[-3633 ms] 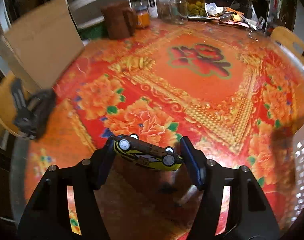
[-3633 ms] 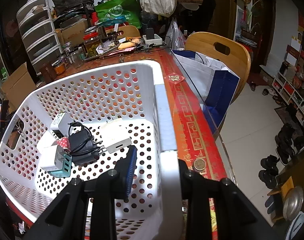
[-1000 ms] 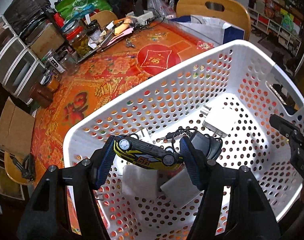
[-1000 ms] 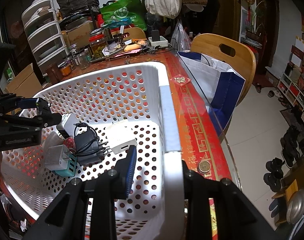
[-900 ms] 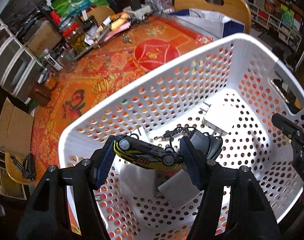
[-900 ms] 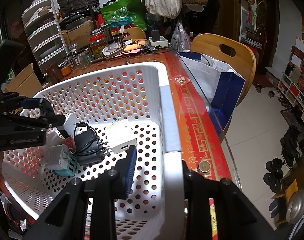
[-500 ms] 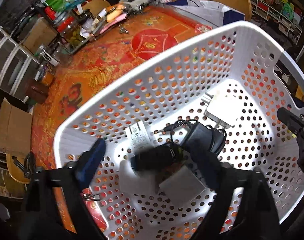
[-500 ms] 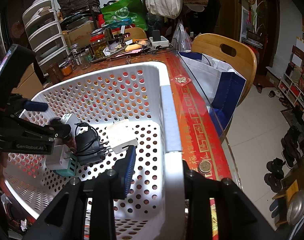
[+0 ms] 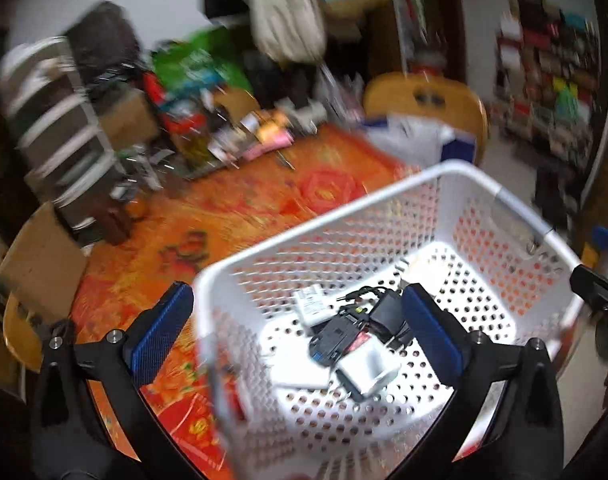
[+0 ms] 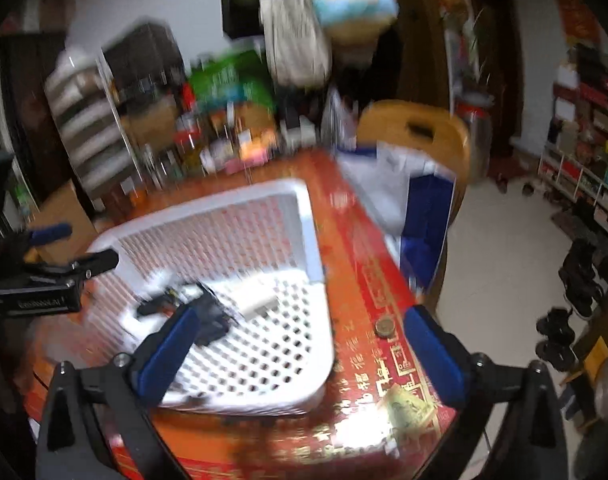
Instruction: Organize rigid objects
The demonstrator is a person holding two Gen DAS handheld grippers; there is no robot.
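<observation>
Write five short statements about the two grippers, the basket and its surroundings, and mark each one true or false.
1. The left gripper is open and holds nothing. True.
2. The right gripper is clamped on the rim of the white basket. False: its jaws are spread wide, and nothing is between them.
3. The toy car lies inside the basket among the chargers. True.
4. The basket stands on the floor. False: it stands on the red patterned tablecloth.
5. A coin lies inside the basket. False: it lies on the cloth, outside the basket, near the table edge.
</observation>
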